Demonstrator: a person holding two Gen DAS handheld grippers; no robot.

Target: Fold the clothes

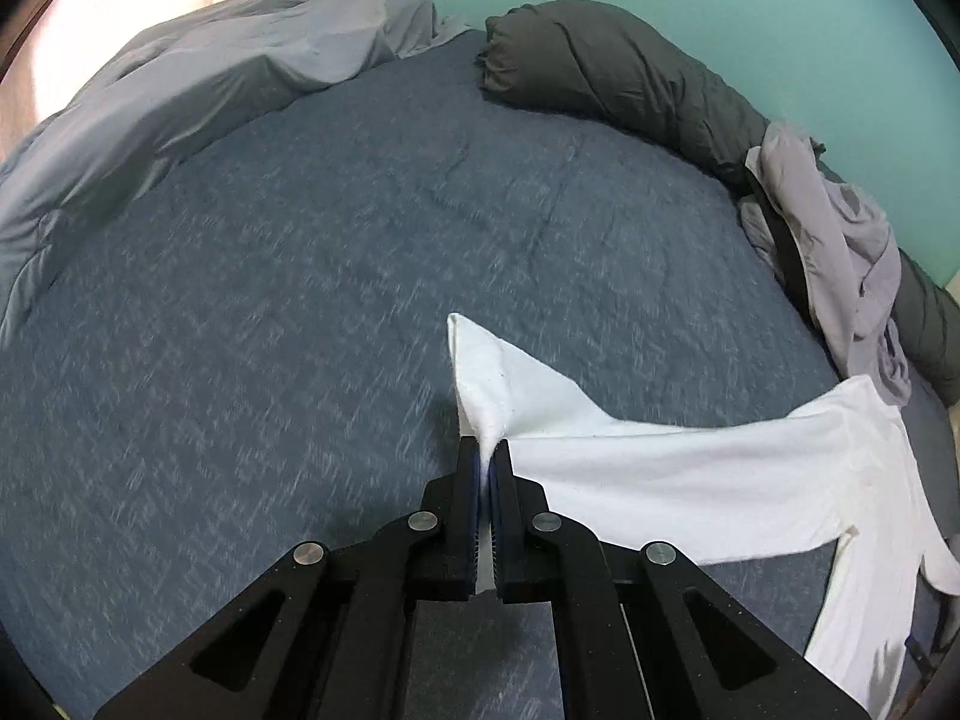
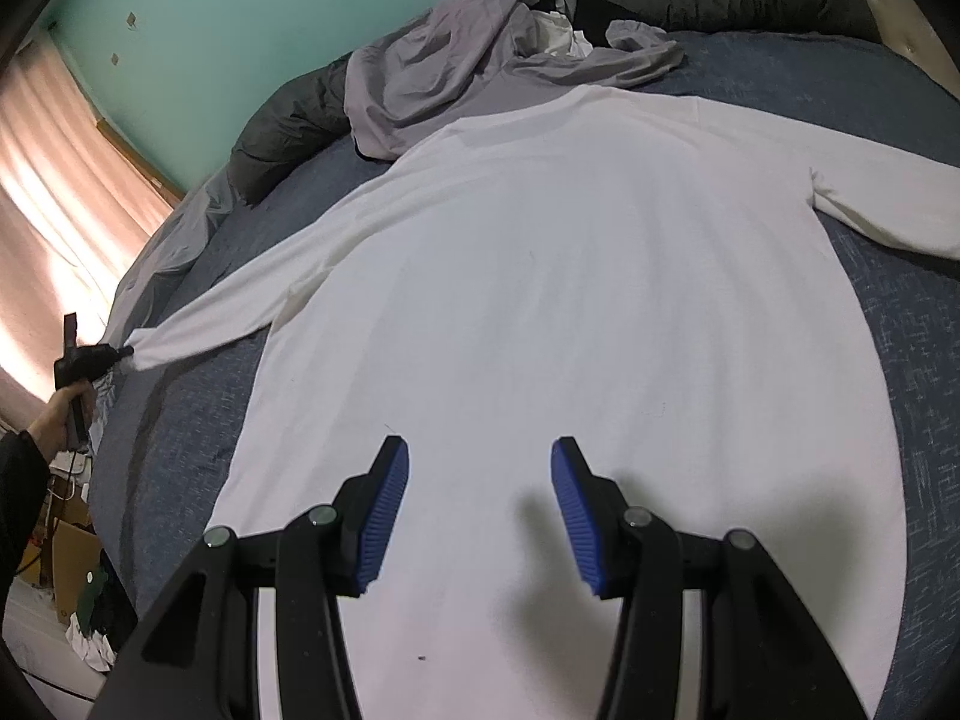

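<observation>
A soft, limp white shirt [image 2: 564, 312] lies spread on the bed [image 2: 918, 360] ahead of the right gripper's [image 2: 480, 474] parted fingers; the left gripper [image 1: 487, 450] pinches its sleeve cuff [image 1: 480, 372], a sound hold.

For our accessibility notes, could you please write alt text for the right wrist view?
The open right gripper hovers over a white long-sleeved shirt spread flat on a blue bedspread. At far left, the left gripper pinches the sleeve cuff; crumpled grey clothes lie beyond the collar.
</observation>
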